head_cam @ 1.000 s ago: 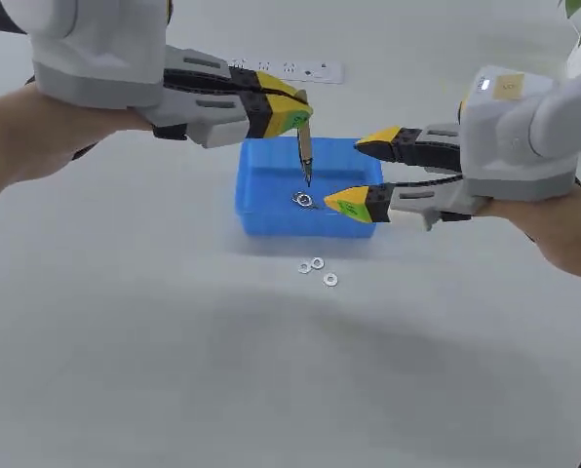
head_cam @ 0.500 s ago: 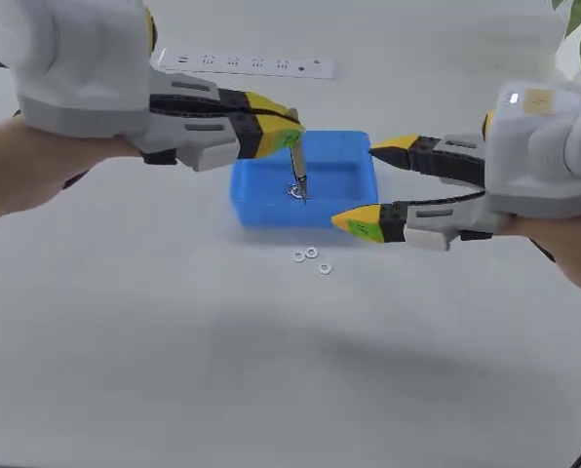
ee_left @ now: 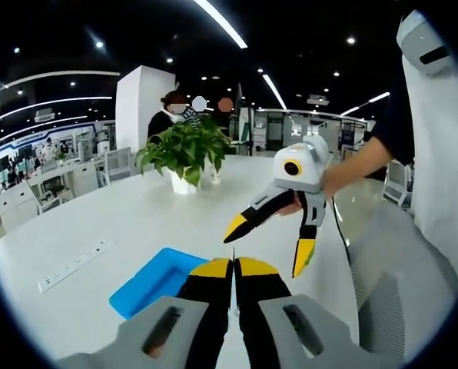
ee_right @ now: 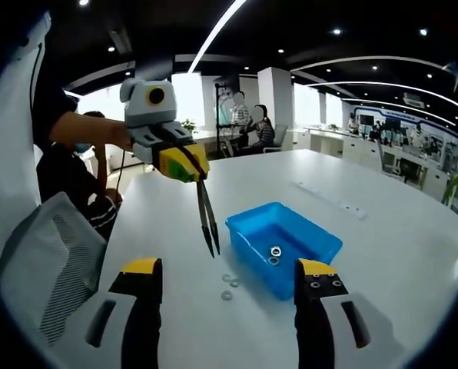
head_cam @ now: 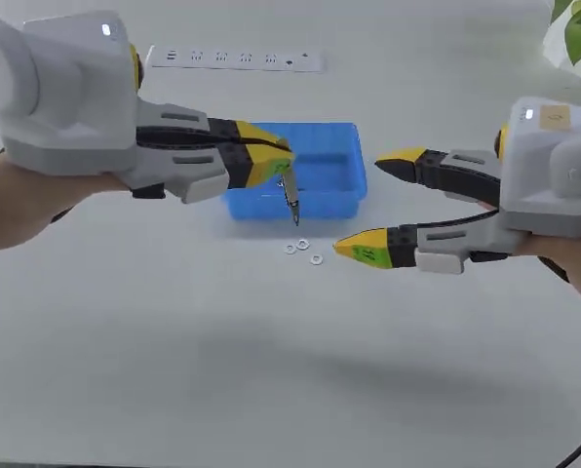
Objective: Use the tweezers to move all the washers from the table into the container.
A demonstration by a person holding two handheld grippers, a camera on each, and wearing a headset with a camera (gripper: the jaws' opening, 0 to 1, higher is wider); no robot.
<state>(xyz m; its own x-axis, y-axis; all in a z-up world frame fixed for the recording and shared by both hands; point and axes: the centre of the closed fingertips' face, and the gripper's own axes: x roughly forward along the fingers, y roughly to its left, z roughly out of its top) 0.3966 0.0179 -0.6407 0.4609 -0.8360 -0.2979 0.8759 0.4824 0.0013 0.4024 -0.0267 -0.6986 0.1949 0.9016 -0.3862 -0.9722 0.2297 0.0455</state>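
Observation:
Three small metal washers (head_cam: 303, 250) lie on the white table just in front of the blue container (head_cam: 334, 174). Two more washers (ee_right: 275, 255) rest inside the container (ee_right: 313, 244). My left gripper (head_cam: 276, 166) is shut on the tweezers (head_cam: 290, 200), which hang point down, tips just above the table between the container's front wall and the loose washers (ee_right: 229, 284). The tweezers (ee_right: 207, 215) hold nothing, prongs slightly apart. My right gripper (head_cam: 378, 206) hovers open to the right of the washers, nothing between its jaws. The left gripper view shows the container (ee_left: 156, 280) and right gripper (ee_left: 271, 244).
A white power strip (head_cam: 234, 59) lies on the table behind the container. A potted plant (head_cam: 575, 29) stands at the far right corner. Bare white tabletop spreads in front of the washers. People stand in the office behind the plant (ee_left: 184, 154).
My left gripper has drawn the tweezers back from over the container's inside to just outside its front wall, near the loose washers. The right gripper stays open on the right.

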